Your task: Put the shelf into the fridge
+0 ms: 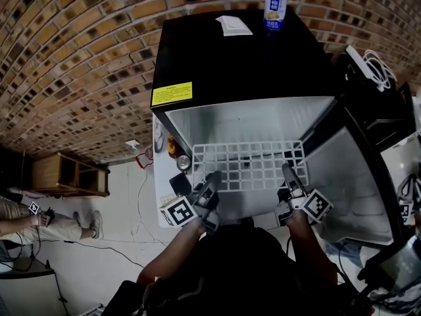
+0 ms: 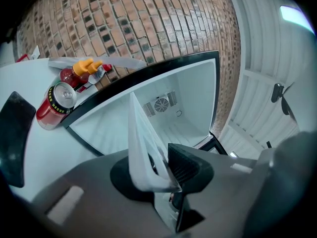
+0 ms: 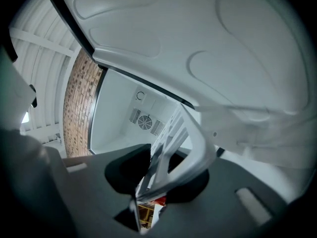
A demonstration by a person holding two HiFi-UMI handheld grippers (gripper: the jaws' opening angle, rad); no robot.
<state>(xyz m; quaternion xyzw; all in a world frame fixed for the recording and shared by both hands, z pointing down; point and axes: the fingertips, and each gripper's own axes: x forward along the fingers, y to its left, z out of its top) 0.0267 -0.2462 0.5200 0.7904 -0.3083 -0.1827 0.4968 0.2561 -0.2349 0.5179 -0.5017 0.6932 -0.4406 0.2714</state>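
Note:
A white wire shelf (image 1: 250,165) hangs level in front of the open black fridge (image 1: 230,64), its far edge at the mouth of the white interior (image 1: 250,120). My left gripper (image 1: 214,180) is shut on the shelf's near left corner and my right gripper (image 1: 288,174) on its near right corner. In the left gripper view the shelf (image 2: 141,143) runs edge-on between the jaws of the left gripper (image 2: 158,175) toward the fridge's back wall and fan (image 2: 161,104). In the right gripper view the shelf (image 3: 183,143) is likewise clamped in the right gripper (image 3: 158,175).
The fridge door (image 1: 348,176) stands open on the right. A blue-and-white can (image 1: 275,5) and a paper (image 1: 234,25) lie on the fridge top. Left of the opening sit a red can (image 2: 57,103) and a yellow-capped bottle (image 2: 81,71). A wooden rack (image 1: 69,174) and a seated person (image 1: 39,219) are at far left.

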